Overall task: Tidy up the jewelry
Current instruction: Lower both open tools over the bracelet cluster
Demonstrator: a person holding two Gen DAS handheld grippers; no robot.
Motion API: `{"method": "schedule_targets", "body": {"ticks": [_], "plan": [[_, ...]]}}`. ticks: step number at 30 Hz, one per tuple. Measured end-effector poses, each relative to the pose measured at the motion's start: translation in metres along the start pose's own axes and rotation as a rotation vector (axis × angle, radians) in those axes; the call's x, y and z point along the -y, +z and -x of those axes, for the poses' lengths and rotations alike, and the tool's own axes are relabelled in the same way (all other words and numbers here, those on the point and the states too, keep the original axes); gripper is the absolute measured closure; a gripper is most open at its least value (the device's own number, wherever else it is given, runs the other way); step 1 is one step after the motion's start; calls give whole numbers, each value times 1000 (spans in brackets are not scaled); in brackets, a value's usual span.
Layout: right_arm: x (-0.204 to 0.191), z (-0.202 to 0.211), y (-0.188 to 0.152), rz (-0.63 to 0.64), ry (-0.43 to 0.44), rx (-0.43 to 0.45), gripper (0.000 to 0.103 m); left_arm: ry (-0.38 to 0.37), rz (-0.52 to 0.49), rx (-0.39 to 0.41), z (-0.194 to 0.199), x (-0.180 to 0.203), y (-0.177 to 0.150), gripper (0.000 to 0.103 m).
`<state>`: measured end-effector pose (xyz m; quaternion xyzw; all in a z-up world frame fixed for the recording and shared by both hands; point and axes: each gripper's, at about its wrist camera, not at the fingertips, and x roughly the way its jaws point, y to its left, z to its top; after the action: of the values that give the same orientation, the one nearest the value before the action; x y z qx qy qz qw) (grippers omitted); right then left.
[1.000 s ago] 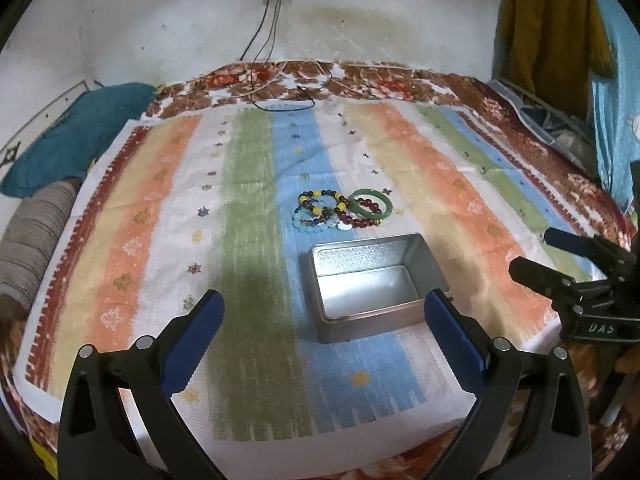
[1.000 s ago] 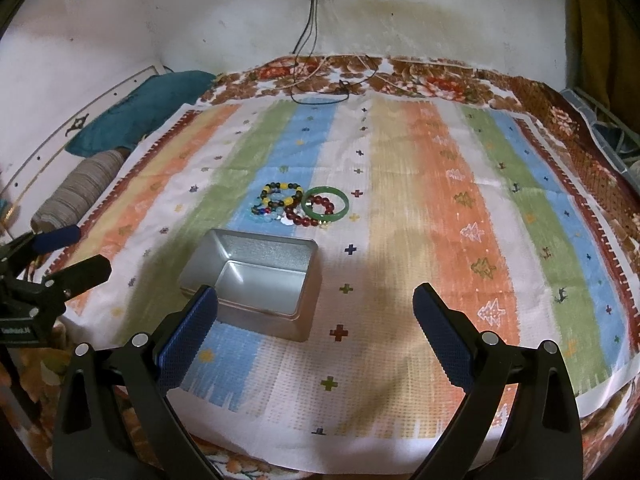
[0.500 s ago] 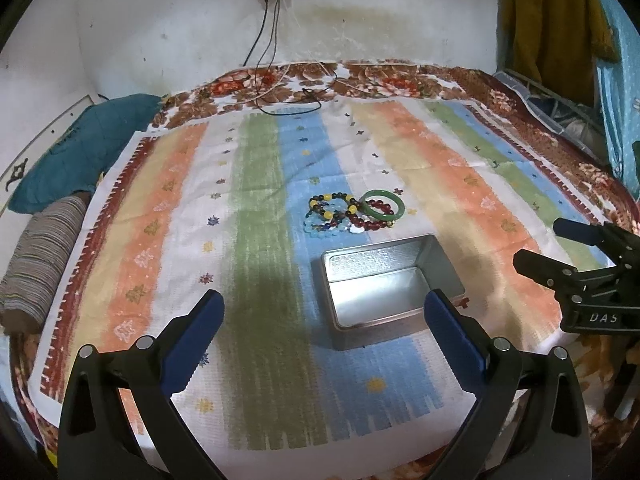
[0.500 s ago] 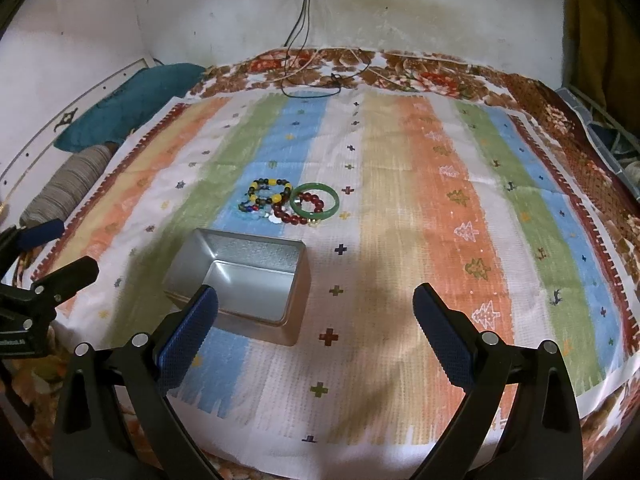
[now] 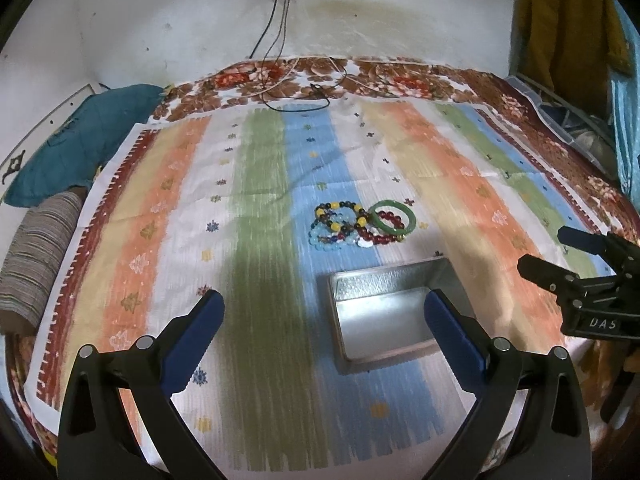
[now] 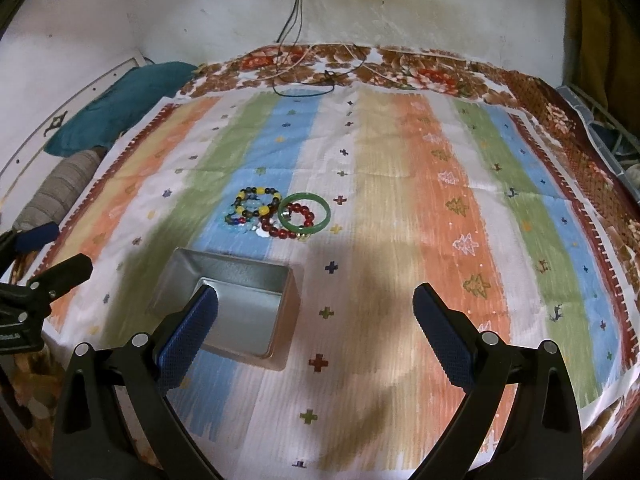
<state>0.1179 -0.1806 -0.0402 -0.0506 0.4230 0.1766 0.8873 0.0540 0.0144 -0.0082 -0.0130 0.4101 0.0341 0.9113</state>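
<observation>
Both jaws wide apart; right gripper (image 5: 576,260) body reads "DAS"; tin (image 5: 394,312) unmarked.

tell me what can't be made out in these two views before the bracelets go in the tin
- Metal tin: near right corner hidden by the left gripper finger in the left wrist view; near left corner hidden by the right gripper finger in the right wrist view.
- Bracelet pile: strands overlap, so the exact count is unclear.
- Green bangle: touching or overlapping the red beads, unclear.

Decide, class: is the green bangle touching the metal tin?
Apart. The right wrist view shows bare cloth between the green bangle and the metal tin.
</observation>
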Motion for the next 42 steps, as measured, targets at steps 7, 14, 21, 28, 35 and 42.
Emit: {"method": "schedule_targets", "body": {"ticks": [7,14,21,28,35,42], "plan": [[-2,-6,8,13,-1,-2,4,27,-13,-12,-12,1,11,6],[2,-18,19,-3,3,-22,4,11,46,-40,-29,-9,26,6],[4,-31,30,-13,-2,-33,4,15,82,-70,-50,-17,41,6],[5,-46,40,-3,-8,-48,4,30,90,-99,-73,-21,54,6],[4,-68,48,5,-23,-80,4,37,114,-142,-99,-28,60,6],[7,-88,52,-17,8,-126,4,51,100,-170,-120,-28,63,6]]}}
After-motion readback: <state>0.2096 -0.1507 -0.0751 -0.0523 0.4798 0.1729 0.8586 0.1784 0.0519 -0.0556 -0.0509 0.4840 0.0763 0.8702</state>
